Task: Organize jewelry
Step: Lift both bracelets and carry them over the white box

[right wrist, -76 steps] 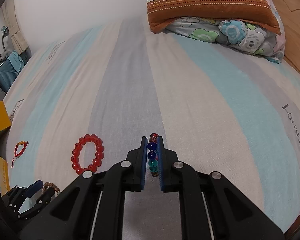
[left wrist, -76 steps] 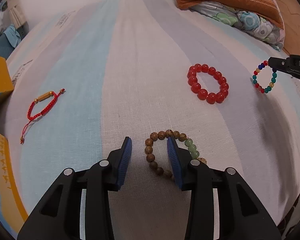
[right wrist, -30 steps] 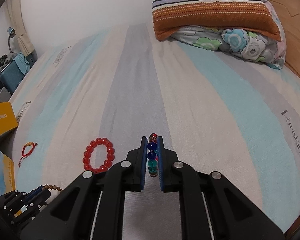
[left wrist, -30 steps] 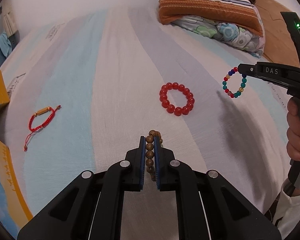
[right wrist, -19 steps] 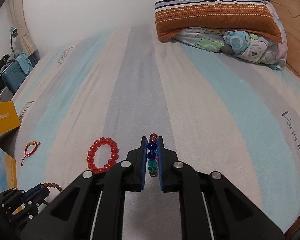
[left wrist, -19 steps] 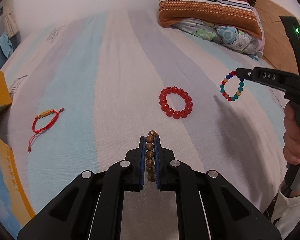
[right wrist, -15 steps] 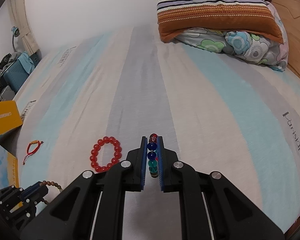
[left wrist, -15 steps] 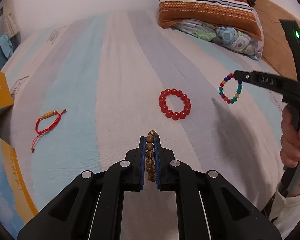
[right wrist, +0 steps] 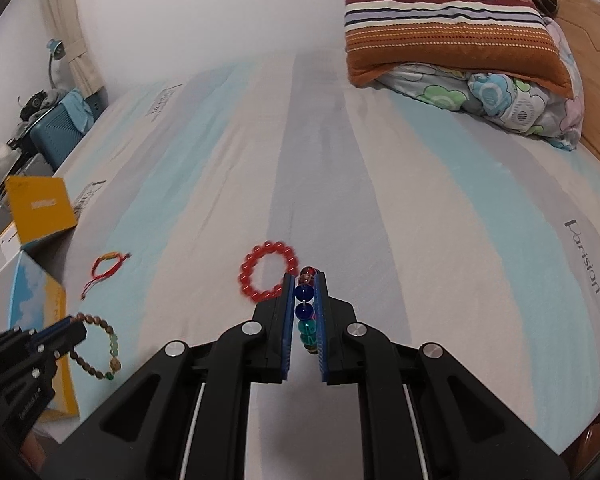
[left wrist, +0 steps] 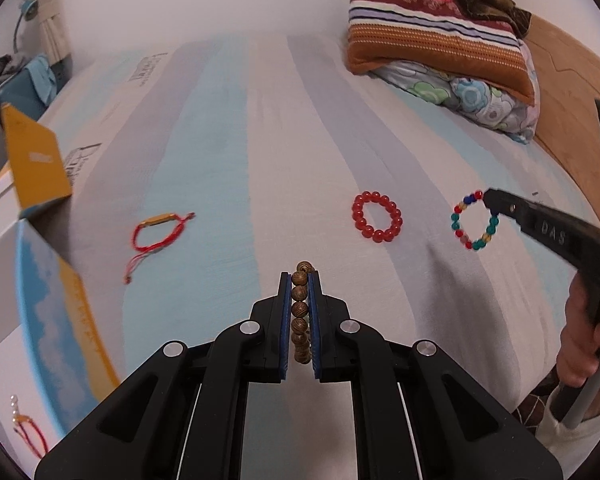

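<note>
My left gripper (left wrist: 300, 280) is shut on a brown wooden bead bracelet (left wrist: 300, 312) and holds it above the striped bed sheet; the bracelet hangs from it in the right wrist view (right wrist: 100, 344). My right gripper (right wrist: 305, 280) is shut on a multicoloured bead bracelet (right wrist: 305, 312), seen hanging in the left wrist view (left wrist: 474, 220). A red bead bracelet (left wrist: 377, 216) and a red cord bracelet (left wrist: 158, 232) lie on the sheet. The red bead bracelet lies just left of my right gripper (right wrist: 266, 276).
An open blue and yellow box (left wrist: 52, 320) stands at the left bed edge, with another red cord piece (left wrist: 30, 432) inside. A yellow lid (left wrist: 34, 160) stands behind it. Pillows (left wrist: 440, 44) lie at the far right. The bed's front edge is near.
Both grippers have lifted and swung left with their bracelets. The box has come closer at the left. Earlier still, the left gripper shut on the wooden bracelet.
</note>
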